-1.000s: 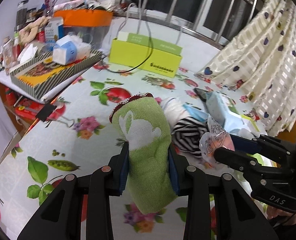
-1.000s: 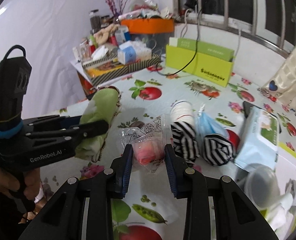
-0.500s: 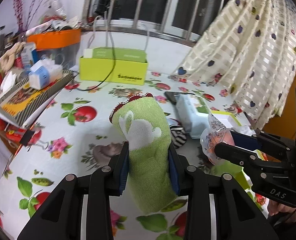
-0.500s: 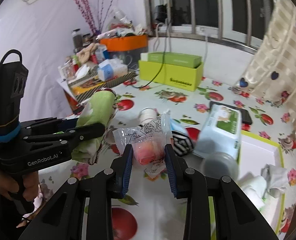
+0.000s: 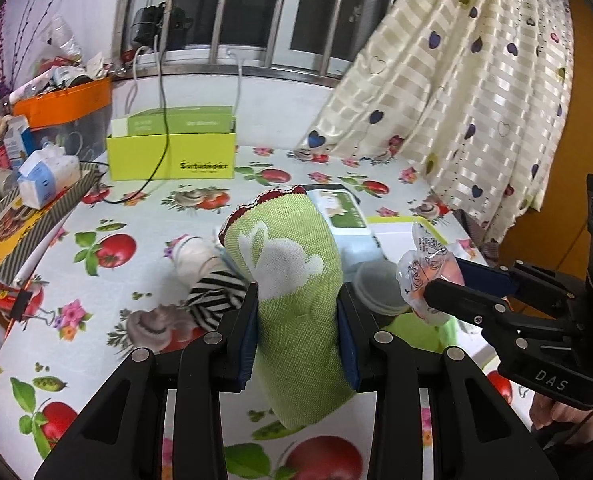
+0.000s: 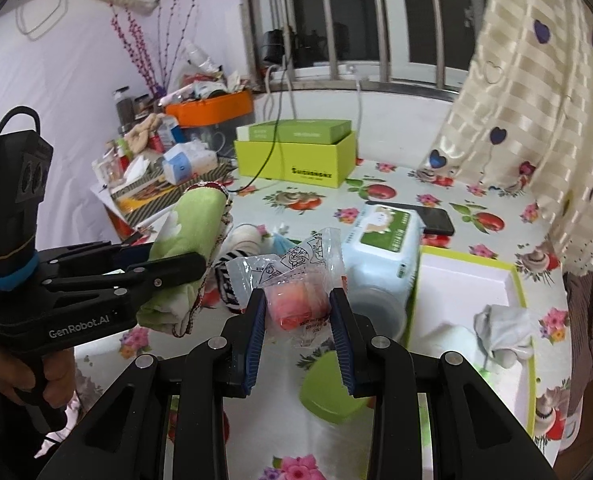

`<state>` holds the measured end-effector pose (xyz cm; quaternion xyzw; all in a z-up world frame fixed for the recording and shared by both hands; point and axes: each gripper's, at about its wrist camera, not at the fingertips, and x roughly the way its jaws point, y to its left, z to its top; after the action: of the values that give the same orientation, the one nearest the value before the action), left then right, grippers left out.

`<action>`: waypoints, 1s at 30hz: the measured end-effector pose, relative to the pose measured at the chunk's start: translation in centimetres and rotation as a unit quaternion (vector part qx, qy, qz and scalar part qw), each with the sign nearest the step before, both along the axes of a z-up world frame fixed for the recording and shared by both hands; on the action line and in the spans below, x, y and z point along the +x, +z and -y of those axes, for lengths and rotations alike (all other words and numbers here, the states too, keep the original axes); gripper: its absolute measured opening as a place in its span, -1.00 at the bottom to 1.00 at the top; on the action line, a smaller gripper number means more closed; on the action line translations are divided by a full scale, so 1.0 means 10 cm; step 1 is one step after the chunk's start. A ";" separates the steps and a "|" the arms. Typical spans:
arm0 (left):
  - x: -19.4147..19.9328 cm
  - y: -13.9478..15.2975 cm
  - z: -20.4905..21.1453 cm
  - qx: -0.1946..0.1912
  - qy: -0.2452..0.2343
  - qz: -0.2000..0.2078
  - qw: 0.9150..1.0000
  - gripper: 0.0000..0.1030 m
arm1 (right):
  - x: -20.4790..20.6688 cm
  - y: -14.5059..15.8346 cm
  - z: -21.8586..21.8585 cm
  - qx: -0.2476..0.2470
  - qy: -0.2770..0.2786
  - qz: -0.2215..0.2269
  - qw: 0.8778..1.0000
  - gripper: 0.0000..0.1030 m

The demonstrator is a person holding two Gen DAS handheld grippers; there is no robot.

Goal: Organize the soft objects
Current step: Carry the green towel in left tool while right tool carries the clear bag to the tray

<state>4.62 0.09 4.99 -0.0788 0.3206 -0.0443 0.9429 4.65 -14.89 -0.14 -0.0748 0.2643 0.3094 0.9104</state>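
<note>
My left gripper point(image 5: 296, 312) is shut on a rolled green towel point(image 5: 292, 276) with a white rabbit print and a red scalloped edge, held above the table. The same towel point(image 6: 188, 232) shows in the right wrist view, clamped in the left gripper point(image 6: 184, 258). My right gripper point(image 6: 298, 308) is shut on a pink soft item in a clear plastic wrapper point(image 6: 296, 280); that wrapper point(image 5: 428, 268) appears at the right of the left wrist view. Black-and-white striped socks point(image 5: 212, 296) and a white sock point(image 5: 194, 254) lie on the table below. A white tray with a green rim point(image 6: 468, 276) sits at the right.
A wet-wipes pack point(image 6: 388, 236) and a black phone point(image 6: 436, 218) lie beside the tray, which holds a pale cloth point(image 6: 500, 326). A lime-green box point(image 5: 172, 152) with a cable stands at the back. A cluttered side shelf point(image 5: 28, 184) is left, a curtain point(image 5: 456, 100) right.
Both grippers have swung to the right over the table with their loads still held. The striped socks and side shelf have slid left in view, and the tray and curtain have come in.
</note>
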 end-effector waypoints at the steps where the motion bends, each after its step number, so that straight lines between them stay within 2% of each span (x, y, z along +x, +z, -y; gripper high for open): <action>1: 0.00 0.00 0.03 -0.001 -0.004 0.000 1.000 -0.30 | -0.01 0.00 0.03 0.002 -0.003 0.000 1.000 -0.41; 6: 0.05 0.04 0.20 -0.005 -0.028 -0.001 1.000 -0.30 | -0.05 0.01 0.27 0.011 -0.025 0.005 1.000 -0.41; 18: 0.16 0.09 0.62 -0.002 -0.082 -0.005 0.997 -0.30 | -0.07 0.05 1.12 0.034 -0.117 0.012 0.992 -0.41; 30: 0.21 0.07 1.11 -0.003 -0.143 -0.017 0.990 -0.30 | -0.05 -0.05 1.47 0.035 -0.144 -0.001 0.989 -0.40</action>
<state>6.76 -10.97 5.72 -0.0356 0.3448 -0.1785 0.9208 4.18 -29.58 -0.65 -0.0041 0.2625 0.1843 0.9472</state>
